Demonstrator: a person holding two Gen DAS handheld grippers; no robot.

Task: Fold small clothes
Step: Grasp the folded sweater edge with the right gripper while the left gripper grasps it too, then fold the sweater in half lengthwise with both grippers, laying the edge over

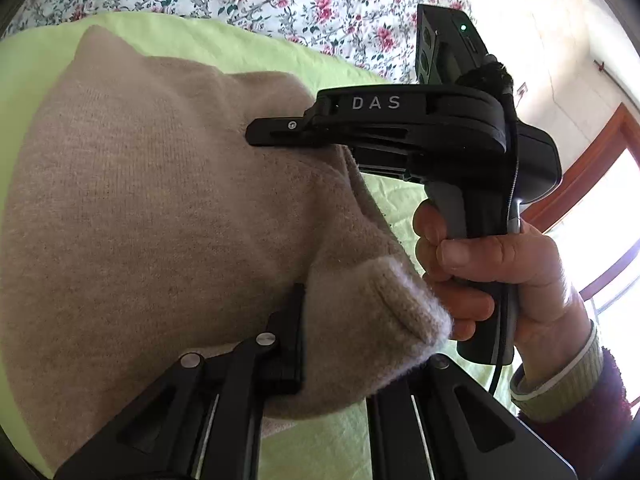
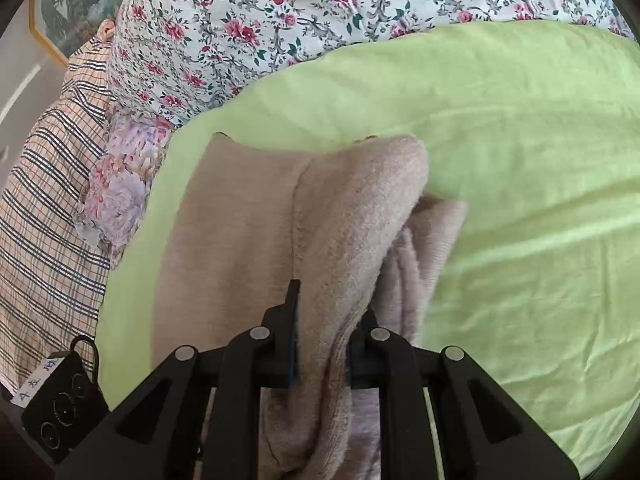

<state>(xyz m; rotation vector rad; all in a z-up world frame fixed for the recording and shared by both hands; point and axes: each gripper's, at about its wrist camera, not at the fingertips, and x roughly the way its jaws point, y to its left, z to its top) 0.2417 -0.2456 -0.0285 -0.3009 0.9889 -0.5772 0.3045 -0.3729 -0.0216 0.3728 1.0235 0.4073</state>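
The beige knit garment (image 2: pixel 248 216), soft and fuzzy, lies centre frame on a lime-green sheet (image 2: pixel 520 160). The left tool (image 1: pixel 336 320) pinches a rolled cuff; the right tool (image 2: pixel 324 320) pinches a thick fold. Its black arm reads "DAS". Floral bedding (image 2: pixel 280 20) fills the upper frame.

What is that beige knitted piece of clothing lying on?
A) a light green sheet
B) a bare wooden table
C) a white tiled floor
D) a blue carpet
A: the beige knitted garment rests on a light green sheet, with flowered bedding behind it.
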